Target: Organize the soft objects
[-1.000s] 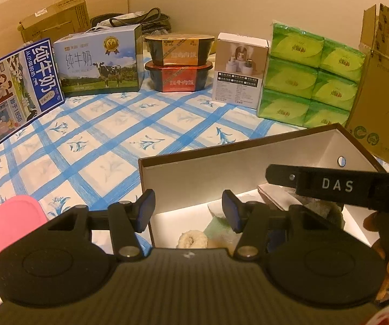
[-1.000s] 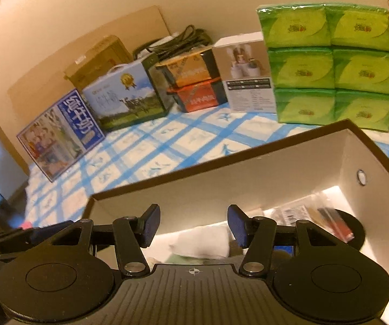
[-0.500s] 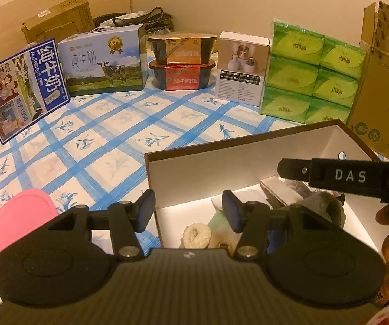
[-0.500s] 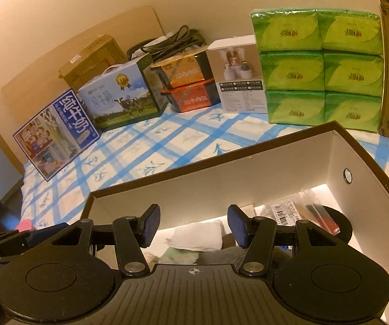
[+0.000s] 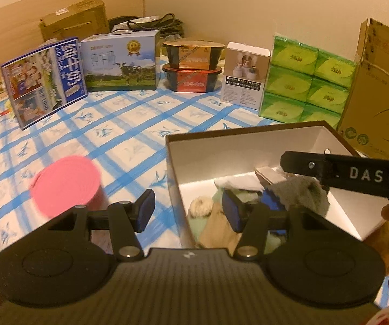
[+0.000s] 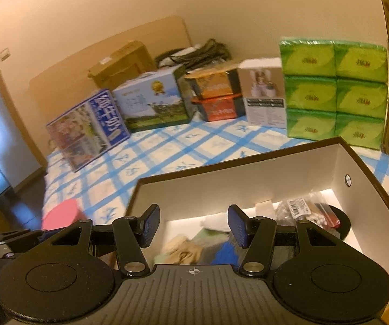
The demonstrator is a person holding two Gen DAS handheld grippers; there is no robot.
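Note:
An open brown box with white walls (image 5: 237, 151) stands on the blue checked cloth and holds soft things: a grey sock (image 5: 300, 192), a beige cloth (image 5: 216, 230), a fluffy cream ball (image 5: 201, 207), a white pad (image 5: 237, 182). The box (image 6: 248, 181) also shows in the right wrist view, with packets (image 6: 300, 211) at its right end. My left gripper (image 5: 187, 212) is open and empty above the box's near left corner. My right gripper (image 6: 193, 226) is open and empty above the box; its arm (image 5: 356, 174) crosses the left view.
A pink round container (image 5: 67, 185) sits left of the box. Milk cartons (image 5: 120, 59), stacked food bowls (image 5: 193, 66), a white carton (image 5: 245, 74), green tissue packs (image 5: 308, 77) and a cardboard box (image 5: 378, 89) line the back and right.
Both grippers have pulled back and risen, so more of the box's inside and the pink container shows. Both stayed open and empty.

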